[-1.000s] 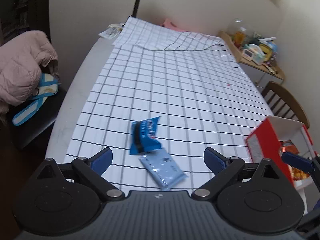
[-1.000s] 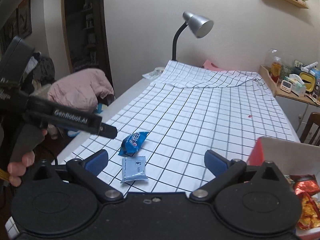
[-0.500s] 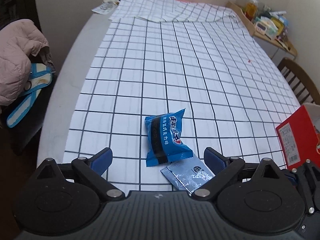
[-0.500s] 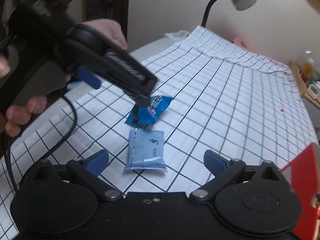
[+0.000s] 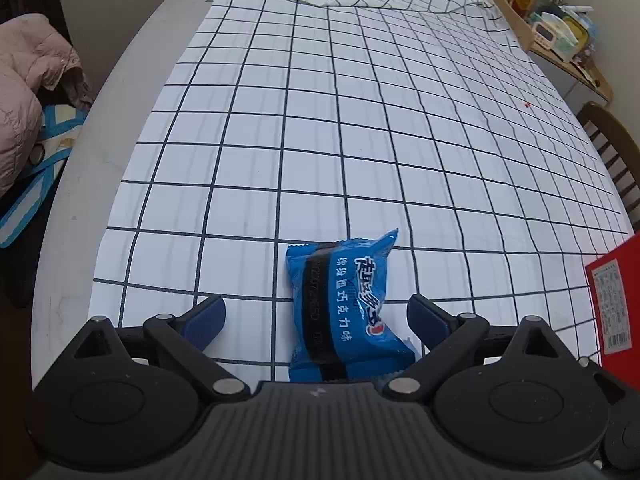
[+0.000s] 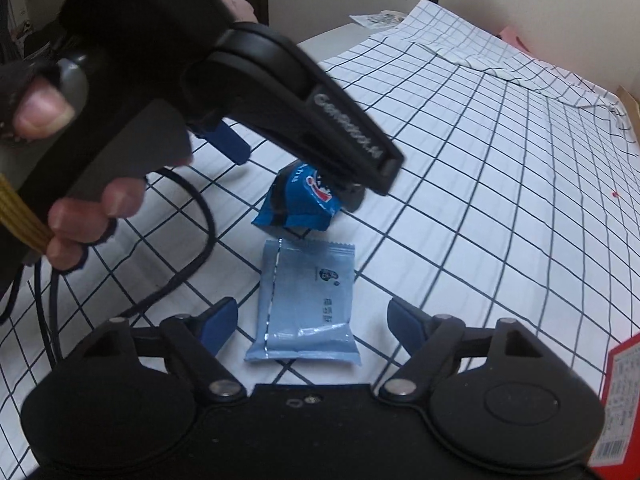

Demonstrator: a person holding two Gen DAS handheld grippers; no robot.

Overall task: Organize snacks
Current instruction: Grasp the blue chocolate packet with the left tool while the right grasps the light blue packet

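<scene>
A dark blue snack packet lies on the checked tablecloth between the fingers of my left gripper, which is open and straddles it without pressing. Just in front of it lies a flat pale blue packet. My right gripper hangs over that one. Its jaws are closing, with the packet between them and a gap on both sides. In the right wrist view a hand holds the left gripper over the dark blue packet.
A red snack box stands at the right edge of the cloth. A black cable trails across the cloth on the left. A pink jacket and a blue-and-white bag lie off the left side. A wooden chair is on the right.
Both grippers have come down and forward over the packets. The dark blue packet now lies between the left fingers. The right fingers have drawn closer together around the pale blue packet.
</scene>
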